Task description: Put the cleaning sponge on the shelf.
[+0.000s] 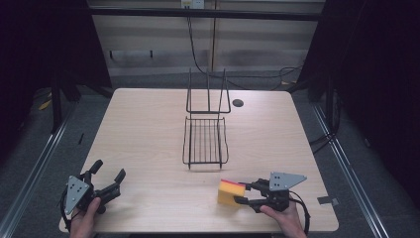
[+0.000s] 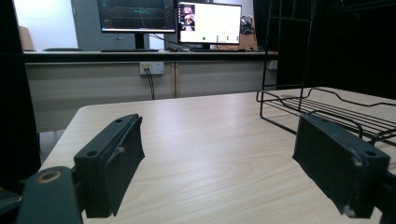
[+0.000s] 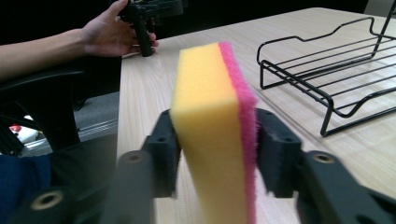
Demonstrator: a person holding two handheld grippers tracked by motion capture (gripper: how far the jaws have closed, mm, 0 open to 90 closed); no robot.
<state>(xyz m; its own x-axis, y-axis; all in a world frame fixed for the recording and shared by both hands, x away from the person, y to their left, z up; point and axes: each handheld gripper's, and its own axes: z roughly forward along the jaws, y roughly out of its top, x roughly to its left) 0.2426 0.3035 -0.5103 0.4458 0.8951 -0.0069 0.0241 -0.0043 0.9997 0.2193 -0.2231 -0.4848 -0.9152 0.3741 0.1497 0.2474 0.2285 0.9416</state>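
A yellow sponge with a pink scouring side (image 1: 231, 192) stands on edge near the table's front right, and my right gripper (image 1: 241, 193) is shut on it. In the right gripper view the sponge (image 3: 212, 126) sits squeezed between both black jaws. My left gripper (image 1: 110, 177) rests at the front left corner, open, with bare tabletop between its jaws (image 2: 215, 163). A black wire rack (image 1: 205, 141) lies in the table's middle, its tall back frame upright at the far end. The rack (image 3: 327, 70) lies just beyond and to the right of the sponge.
A round cable hole (image 1: 238, 103) sits in the light wood table (image 1: 148, 129) beyond the rack. Monitors (image 2: 170, 21) stand on a desk behind the table. Dark curtains flank both sides. The other hand with its gripper (image 3: 140, 18) shows far off in the right gripper view.
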